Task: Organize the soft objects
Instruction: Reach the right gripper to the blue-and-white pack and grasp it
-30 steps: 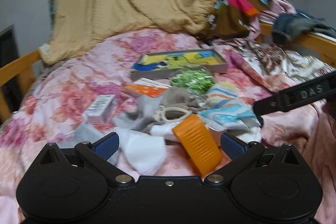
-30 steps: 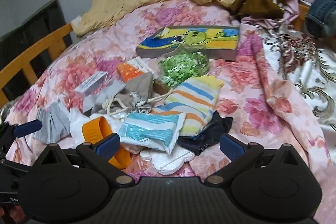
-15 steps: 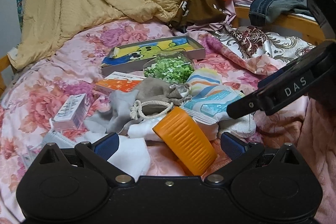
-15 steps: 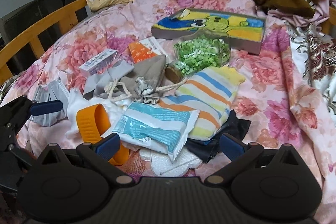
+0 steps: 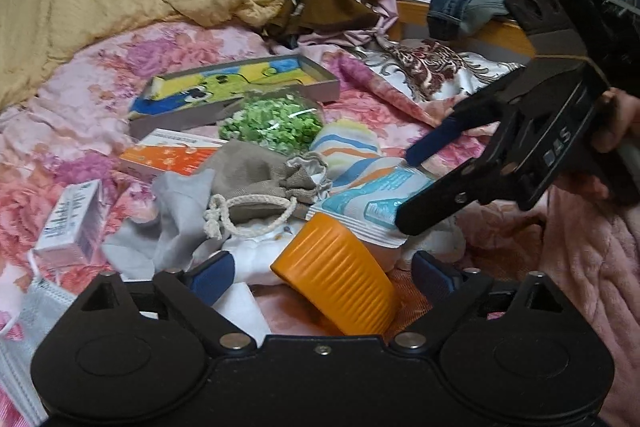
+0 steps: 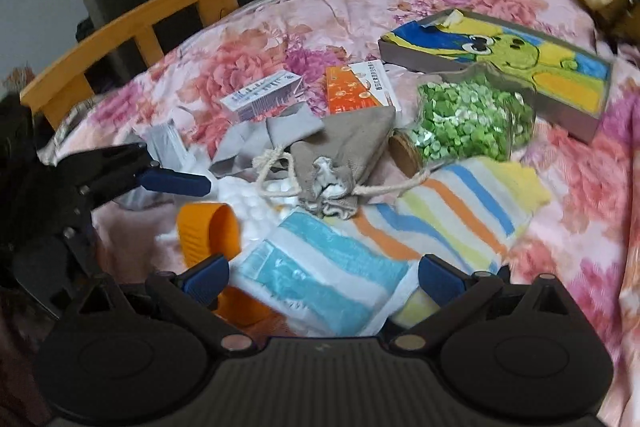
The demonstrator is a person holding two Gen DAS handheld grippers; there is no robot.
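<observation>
Floral pink bedding [image 6: 280, 39] carries your clutter, the grey drawstring cloth pouch [image 6: 340, 163] lying mid-heap. Your left tool [image 5: 320, 275], jaws closing yet apart, frames the ribbed orange plastic ring [image 5: 340, 283] untouched. Your right tool [image 6: 320, 277] stands spread over the blue-and-white soft packet [image 6: 320, 271] at six o'clock from the pouch.

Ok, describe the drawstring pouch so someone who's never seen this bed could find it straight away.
On the pink floral bedspread, find the long cartoon box, then the jar of green pieces in front of it. Beside that jar lies the drawstring pouch: plain grey-brown cloth, cinched with off-white cord.
</observation>
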